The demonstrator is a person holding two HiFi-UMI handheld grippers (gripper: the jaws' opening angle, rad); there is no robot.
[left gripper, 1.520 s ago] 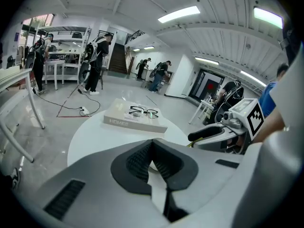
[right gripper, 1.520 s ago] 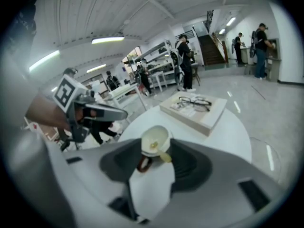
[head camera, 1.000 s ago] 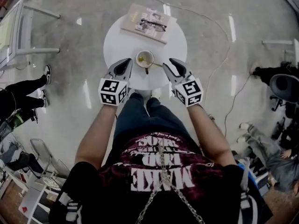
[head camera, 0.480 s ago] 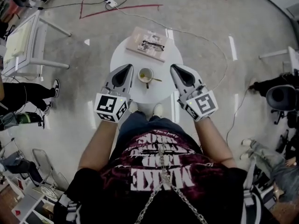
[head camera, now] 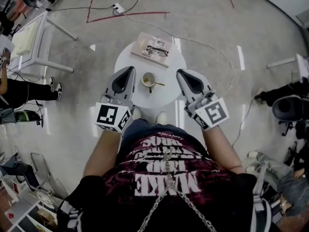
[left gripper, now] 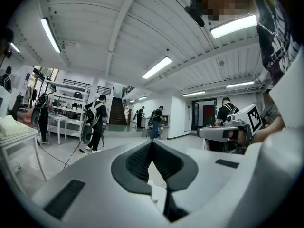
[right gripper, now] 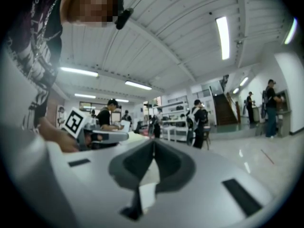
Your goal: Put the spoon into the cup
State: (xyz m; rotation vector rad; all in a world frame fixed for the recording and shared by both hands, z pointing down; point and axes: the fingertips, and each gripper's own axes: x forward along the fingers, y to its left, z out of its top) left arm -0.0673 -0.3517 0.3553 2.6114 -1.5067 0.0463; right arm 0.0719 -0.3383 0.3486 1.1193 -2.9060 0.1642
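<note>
A pale cup (head camera: 149,79) stands on the small round white table (head camera: 166,98). The spoon (head camera: 158,84) rests in the cup, its handle sticking out over the rim to the right. My left gripper (head camera: 129,69) hovers high above the table's left edge, shut and holding nothing. My right gripper (head camera: 179,72) hangs level over the right edge, also shut and empty. In the left gripper view the left gripper (left gripper: 152,141) has its jaws closed tip to tip. In the right gripper view the right gripper (right gripper: 153,140) looks the same. Both point out across the room.
A book (head camera: 147,41) with a pair of glasses (head camera: 158,50) on it lies at the table's far side. A white desk (head camera: 29,37) stands at the left, with a person's legs (head camera: 29,92) below it. A cable (head camera: 212,47) and red tape lines (head camera: 125,16) cross the floor. An office chair (head camera: 289,108) is at the right.
Both grippers have risen from beside the cup and now look larger and higher above the table. The spoon has stayed in the cup.
</note>
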